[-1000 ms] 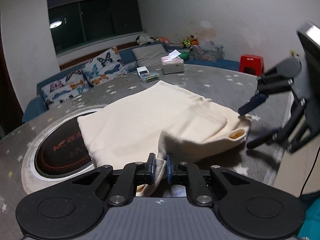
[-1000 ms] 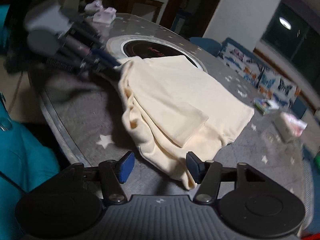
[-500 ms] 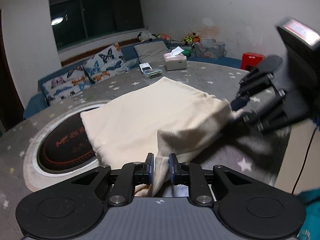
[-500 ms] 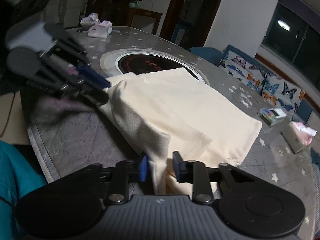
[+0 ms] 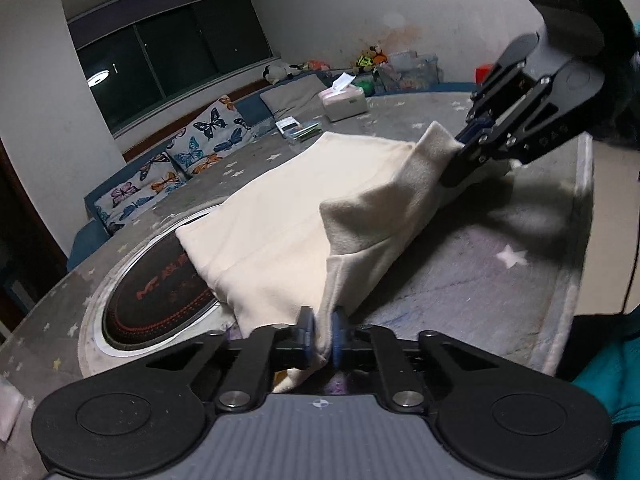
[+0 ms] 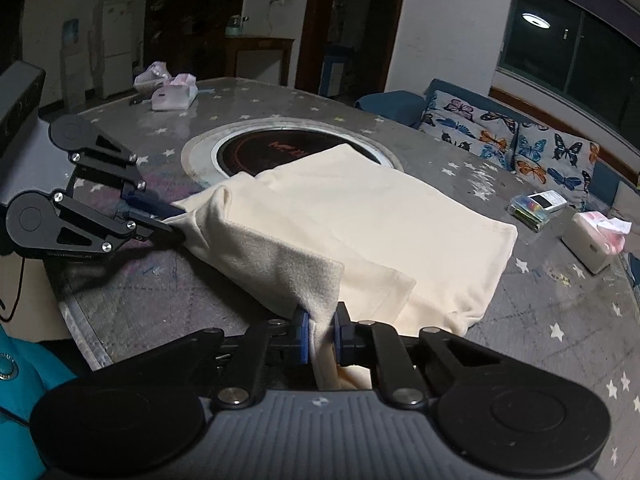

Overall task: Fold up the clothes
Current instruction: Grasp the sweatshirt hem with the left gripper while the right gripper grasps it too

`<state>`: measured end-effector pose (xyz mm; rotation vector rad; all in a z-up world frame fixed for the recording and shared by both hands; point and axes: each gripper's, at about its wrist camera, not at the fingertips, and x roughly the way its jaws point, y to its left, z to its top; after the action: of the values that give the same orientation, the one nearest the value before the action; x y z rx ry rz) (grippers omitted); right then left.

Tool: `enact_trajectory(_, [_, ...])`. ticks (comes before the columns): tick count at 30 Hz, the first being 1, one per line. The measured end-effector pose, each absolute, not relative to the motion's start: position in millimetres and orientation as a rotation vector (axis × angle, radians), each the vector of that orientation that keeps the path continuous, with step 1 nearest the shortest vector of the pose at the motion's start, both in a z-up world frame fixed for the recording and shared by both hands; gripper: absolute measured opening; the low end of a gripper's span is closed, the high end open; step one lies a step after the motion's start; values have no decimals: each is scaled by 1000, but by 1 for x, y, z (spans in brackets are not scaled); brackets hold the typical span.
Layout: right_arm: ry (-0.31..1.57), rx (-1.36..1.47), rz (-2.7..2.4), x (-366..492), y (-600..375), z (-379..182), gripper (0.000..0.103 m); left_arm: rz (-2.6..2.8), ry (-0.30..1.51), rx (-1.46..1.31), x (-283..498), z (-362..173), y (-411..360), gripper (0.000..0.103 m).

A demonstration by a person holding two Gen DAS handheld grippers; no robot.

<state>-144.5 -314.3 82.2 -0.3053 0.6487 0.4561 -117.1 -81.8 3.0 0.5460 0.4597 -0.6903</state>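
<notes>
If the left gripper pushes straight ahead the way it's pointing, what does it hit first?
The left gripper is already shut on the cream garment, so it would plough straight into that cloth, bunching it. Beyond the cloth lies the table; depth is hard to judge.

The cream garment [image 5: 280, 216] covers the near right part of the round cooktop [image 5: 160, 300], whose red lettering is too dim to read, while the frame edge crops a teal sleeve [image 6: 20, 380] at near left.

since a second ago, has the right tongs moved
Yes: the right tongs, then open beside the cream garment, now grip its edge, nearer the tissue box.
</notes>
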Motion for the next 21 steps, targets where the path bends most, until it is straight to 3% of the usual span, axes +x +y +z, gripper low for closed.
enact_trajectory(21, [583,-302,540,-226,-305,147,9,-736,428,408,-178,70,-51,5])
